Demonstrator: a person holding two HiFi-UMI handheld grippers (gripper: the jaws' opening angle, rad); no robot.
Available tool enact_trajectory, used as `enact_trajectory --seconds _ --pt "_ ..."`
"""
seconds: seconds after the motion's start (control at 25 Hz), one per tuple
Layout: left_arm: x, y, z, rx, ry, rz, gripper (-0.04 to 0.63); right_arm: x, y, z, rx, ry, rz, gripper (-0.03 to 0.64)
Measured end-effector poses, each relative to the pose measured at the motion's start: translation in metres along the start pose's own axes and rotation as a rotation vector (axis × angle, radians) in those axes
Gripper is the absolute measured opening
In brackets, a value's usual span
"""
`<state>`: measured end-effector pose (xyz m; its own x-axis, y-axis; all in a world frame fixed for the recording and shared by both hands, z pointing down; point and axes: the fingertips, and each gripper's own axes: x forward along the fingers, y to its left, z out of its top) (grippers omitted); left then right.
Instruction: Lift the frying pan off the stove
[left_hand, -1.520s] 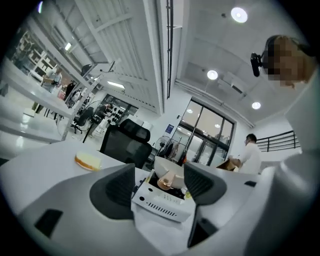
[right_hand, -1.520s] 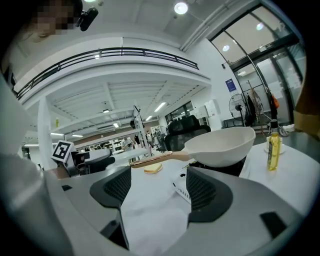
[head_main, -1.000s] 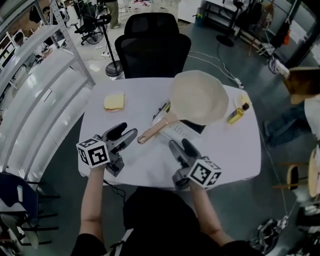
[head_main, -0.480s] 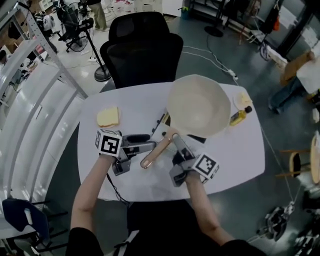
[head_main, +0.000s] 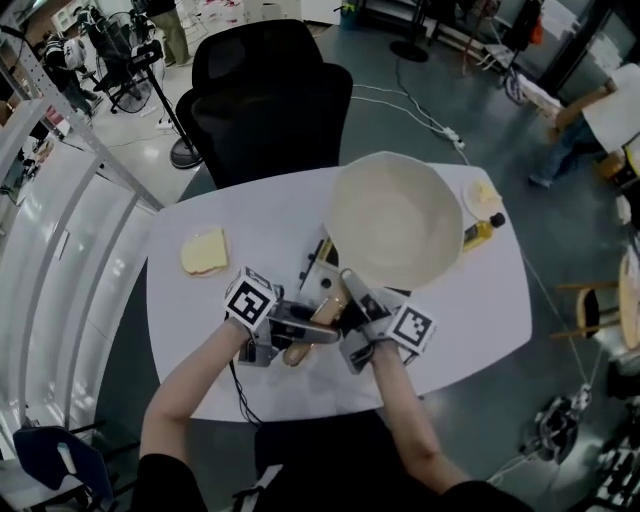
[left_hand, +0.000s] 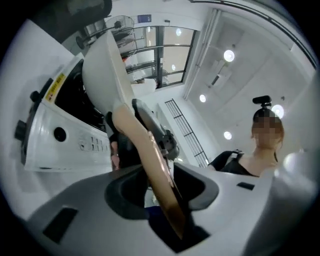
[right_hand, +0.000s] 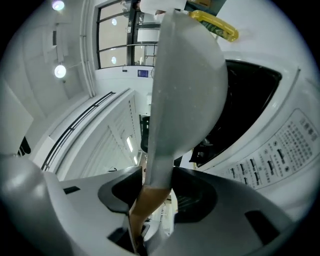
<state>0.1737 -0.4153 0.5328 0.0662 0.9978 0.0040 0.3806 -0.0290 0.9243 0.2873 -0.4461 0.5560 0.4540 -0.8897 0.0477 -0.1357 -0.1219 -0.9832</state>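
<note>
A cream frying pan sits on a white and black stove at the middle of the white table. Its wooden handle points toward me. My left gripper reaches in from the left and my right gripper from the right. Both sets of jaws have just been closing, with the handle between them. In the left gripper view the handle runs up between the left gripper's pads to the pan. The right gripper clamps the handle just under the pan.
A slice of bread lies at the table's left. A yellow oil bottle and a small plate stand right of the pan. A black chair stands beyond the table. A person shows in the left gripper view.
Both grippers have moved inward from the table's front to the pan's handle and closed round it. The pan still rests on the stove.
</note>
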Motion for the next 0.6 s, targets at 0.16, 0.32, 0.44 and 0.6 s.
enact_trajectory --seconds 0.16,0.32,0.44,0.6 --pt "0.002 0.0 -0.002 0.035 0.005 0.024 0.146 0.0 0.003 0.0 -0.056 0.004 0.007 0.19" --pt "0.005 -0.002 -0.002 0.094 0.01 0.038 0.158 -0.001 0.008 0.001 -0.073 0.002 0.004 0.193" --pt "0.009 0.0 -0.006 0.131 0.021 0.063 0.164 -0.004 0.007 -0.001 -0.088 0.009 -0.009 0.195" --pt "0.013 -0.003 -0.004 0.137 -0.001 0.07 0.17 -0.006 0.009 -0.001 -0.091 0.014 -0.006 0.198"
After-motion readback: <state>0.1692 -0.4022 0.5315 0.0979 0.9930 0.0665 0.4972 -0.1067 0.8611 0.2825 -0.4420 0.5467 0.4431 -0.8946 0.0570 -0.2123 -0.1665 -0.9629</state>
